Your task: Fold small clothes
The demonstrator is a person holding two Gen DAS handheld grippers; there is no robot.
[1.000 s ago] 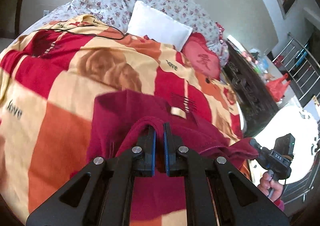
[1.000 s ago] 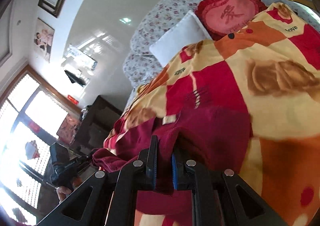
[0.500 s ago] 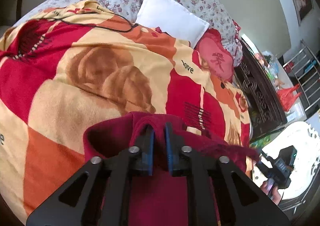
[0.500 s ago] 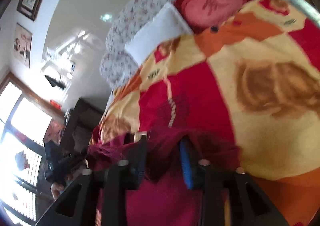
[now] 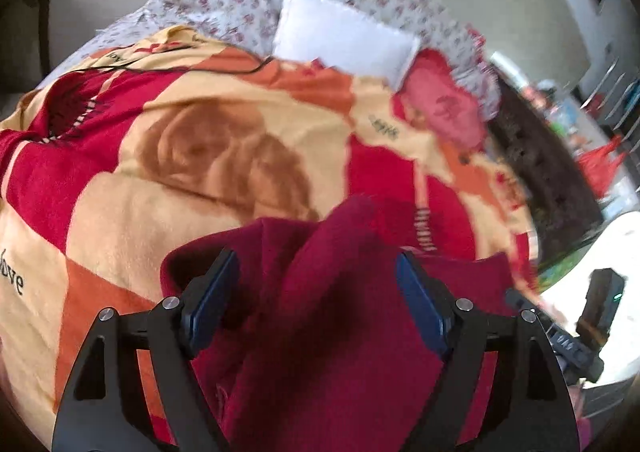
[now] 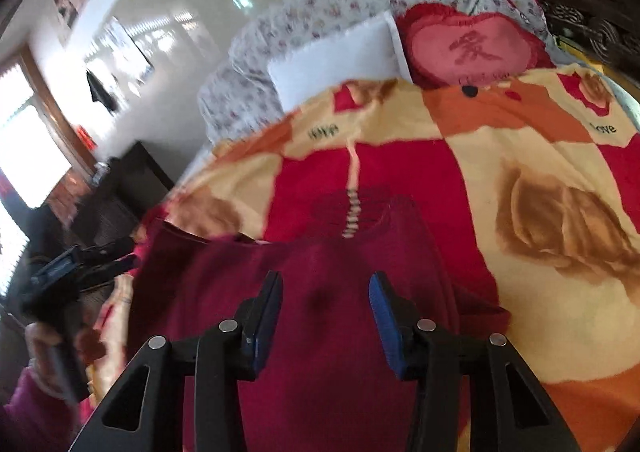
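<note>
1. Leftmost, the word "love" is printed in black on a cream patch of the red, orange and cream blanket [image 5: 168,219]; it appears again near the blanket's right edge in the right wrist view.
2. Next, a heart-shaped red cushion [image 6: 472,47] bears one Chinese character, beside a white pillow [image 5: 344,39].
3. Lower down, the dark red garment [image 5: 340,332] lies bunched on the blanket.
4. Left gripper [image 5: 318,306]: jaws wide apart, a raised fold between them, unclamped.
5. Right gripper [image 6: 326,326]: jaws apart over the garment's flatter part.
</note>
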